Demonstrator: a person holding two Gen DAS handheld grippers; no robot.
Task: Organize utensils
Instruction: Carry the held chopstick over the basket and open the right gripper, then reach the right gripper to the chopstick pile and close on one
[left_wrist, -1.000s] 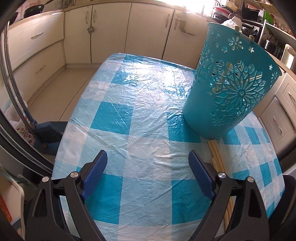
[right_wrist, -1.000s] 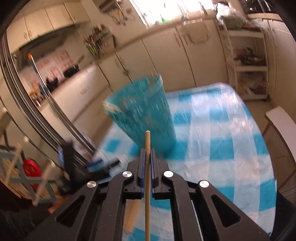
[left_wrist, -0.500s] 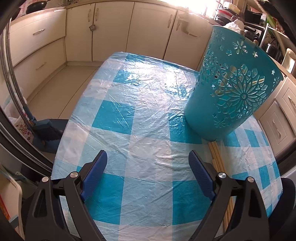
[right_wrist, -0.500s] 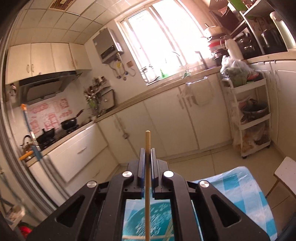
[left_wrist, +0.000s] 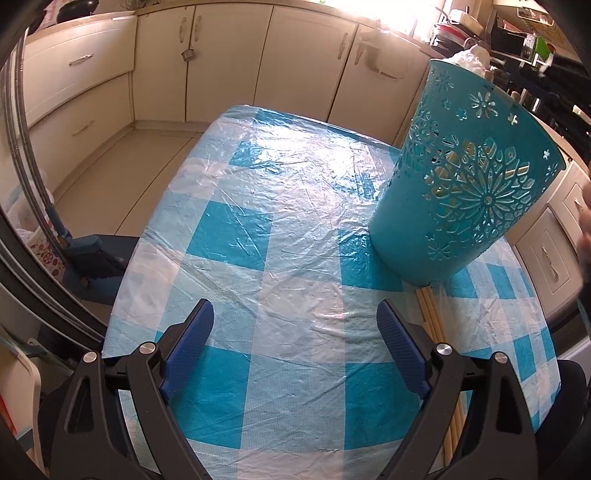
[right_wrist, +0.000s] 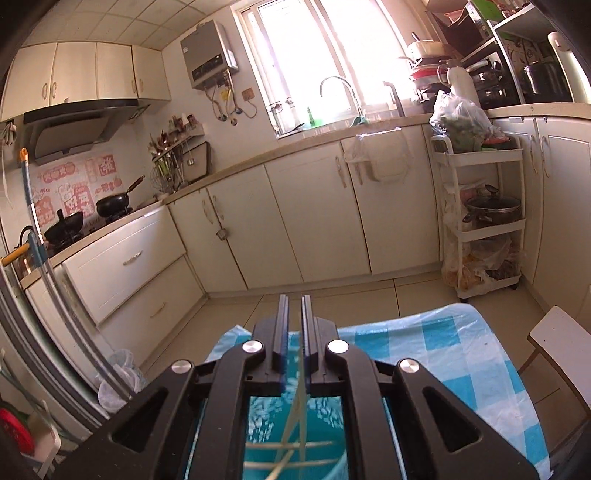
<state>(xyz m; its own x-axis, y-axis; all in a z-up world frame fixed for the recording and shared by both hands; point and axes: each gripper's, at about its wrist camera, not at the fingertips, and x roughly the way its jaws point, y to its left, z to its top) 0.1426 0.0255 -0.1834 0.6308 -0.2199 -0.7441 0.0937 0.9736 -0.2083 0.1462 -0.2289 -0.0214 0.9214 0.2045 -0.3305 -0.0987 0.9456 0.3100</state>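
Left tongs (left_wrist: 295, 332): spread wide, nothing between the blue pads, hanging over the near end of the counter (left_wrist: 258, 206) with its blue-and-white checked plastic cover.

Teal cut-out basket (left_wrist: 465, 177): stands toward the counter's right edge, ahead and to the right of the left tongs, well apart from them. Pale sticks show through its lattice.

Bundle of wooden chopsticks (left_wrist: 430, 314): lies flat on the counter along the right edge, one end touching or tucked at the basket's base, the rest running back past the left tongs' right finger. Not between the pads.

Right tongs (right_wrist: 294, 306): directly above the basket's open mouth (right_wrist: 325, 413), pointing out toward the kitchen cabinets. Jaws have just been opening; a narrow gap shows between them. One chopstick (right_wrist: 301, 402) sits blurred below the jaw tips, slanting down into the basket among others lying across inside. Whether the pads touch it I cannot tell; it looks released.
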